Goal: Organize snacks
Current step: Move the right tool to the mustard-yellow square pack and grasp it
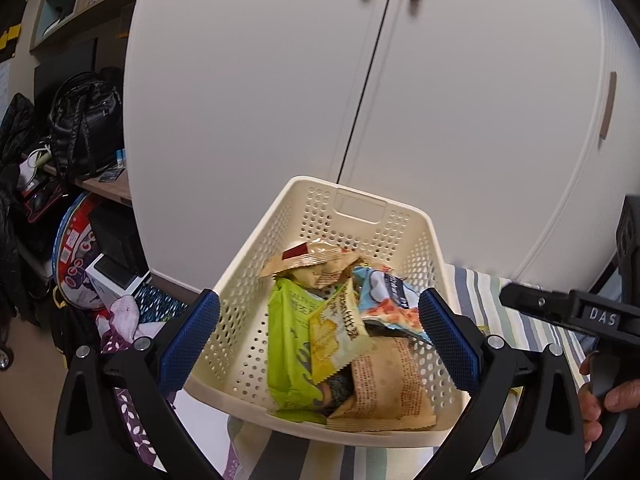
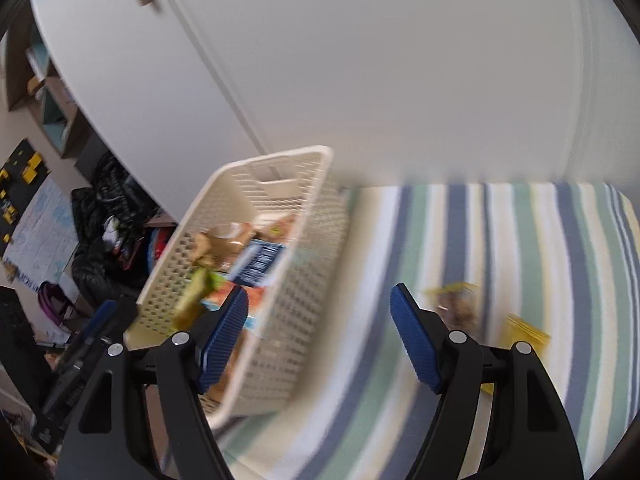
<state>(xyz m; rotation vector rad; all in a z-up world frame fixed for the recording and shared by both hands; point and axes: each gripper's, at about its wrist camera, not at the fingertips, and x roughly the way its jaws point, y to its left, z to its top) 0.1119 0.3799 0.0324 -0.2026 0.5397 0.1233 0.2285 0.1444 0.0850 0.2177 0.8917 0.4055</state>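
here the blurred yellow-edged snack packet [image 2: 460, 306] lies on the striped blue, green and white cloth [image 2: 540, 240] just ahead-right of the empty, wide-apart right gripper [image 2: 320, 312], nearer than the equally spread, empty left gripper [image 1: 320, 320] over the cream perforated plastic basket [image 1: 256, 280].

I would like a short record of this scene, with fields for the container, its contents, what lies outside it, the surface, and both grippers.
container: cream perforated basket
contents: several snack packets, among them a green packet and a brown packet
outside: yellow snack packet on the cloth, blurred
surface: striped cloth
left gripper: open, in front of the basket
right gripper: open, holds nothing
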